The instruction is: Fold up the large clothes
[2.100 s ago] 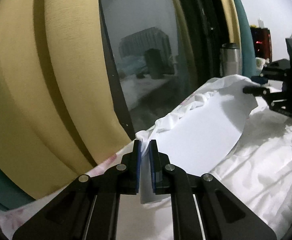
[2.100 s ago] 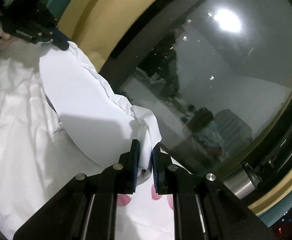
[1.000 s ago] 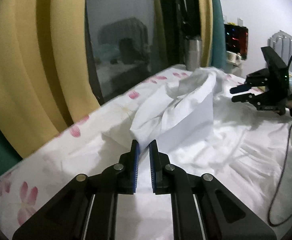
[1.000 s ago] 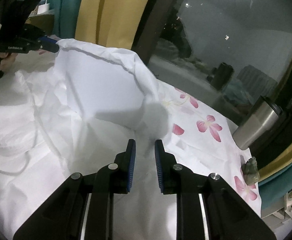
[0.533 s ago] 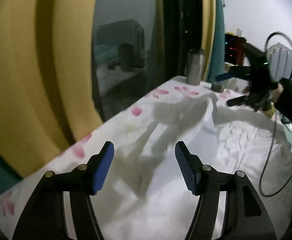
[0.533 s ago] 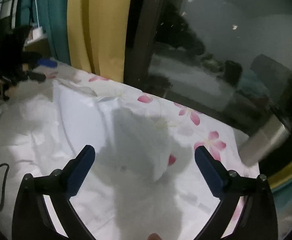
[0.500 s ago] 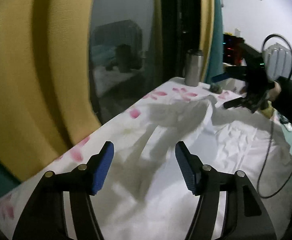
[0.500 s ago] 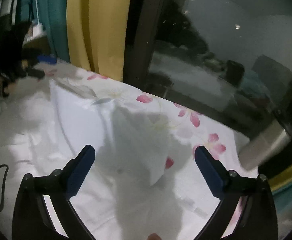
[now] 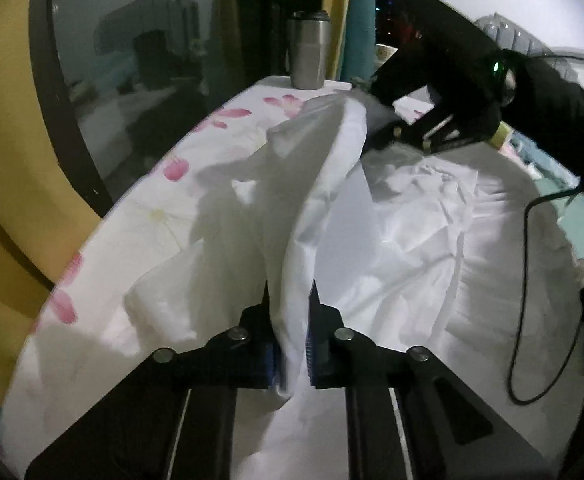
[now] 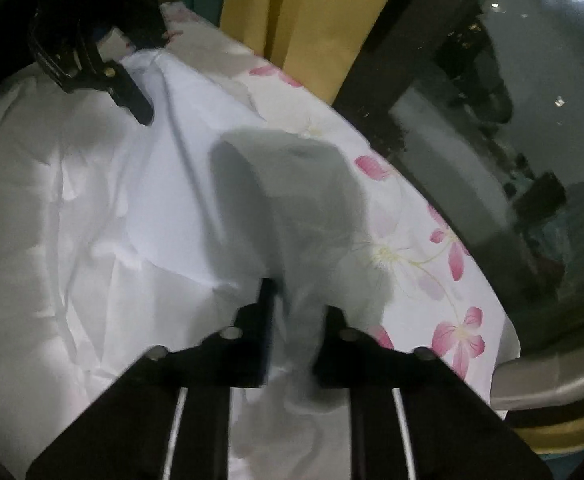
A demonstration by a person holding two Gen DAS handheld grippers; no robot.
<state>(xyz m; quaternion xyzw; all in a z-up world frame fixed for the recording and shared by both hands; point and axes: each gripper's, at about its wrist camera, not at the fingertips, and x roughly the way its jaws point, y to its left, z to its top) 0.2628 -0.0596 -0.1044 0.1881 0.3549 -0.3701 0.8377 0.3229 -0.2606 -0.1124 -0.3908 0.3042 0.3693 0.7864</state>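
Note:
A large white garment [image 9: 412, 240] lies rumpled on a bed with a pink-flowered sheet [image 9: 212, 132]. One long ridge of it rises off the bed between my two grippers. In the left wrist view my left gripper [image 9: 290, 320] is closing, its blue pads pressing a fold of the cloth. My right gripper [image 9: 372, 112], in a black-sleeved hand, pinches the far end of the ridge. In the right wrist view my right gripper [image 10: 294, 308] is shut on a shadowed fold of the garment [image 10: 92, 200]. The left gripper [image 10: 148, 76] is at the top left, at the other end.
A steel tumbler [image 9: 307, 56] stands at the bed's far corner; it is also the tumbler [image 10: 548, 380] at lower right. A black cable [image 9: 524, 320] trails over the cloth. Yellow curtains [image 9: 4, 120] and a dark window [image 10: 512, 120] run along the bed's edge.
Both grippers let go of the cloth, opened wide half a second ago, then shut again on a fresh fold. The two hands have come lower and closer together over the bed.

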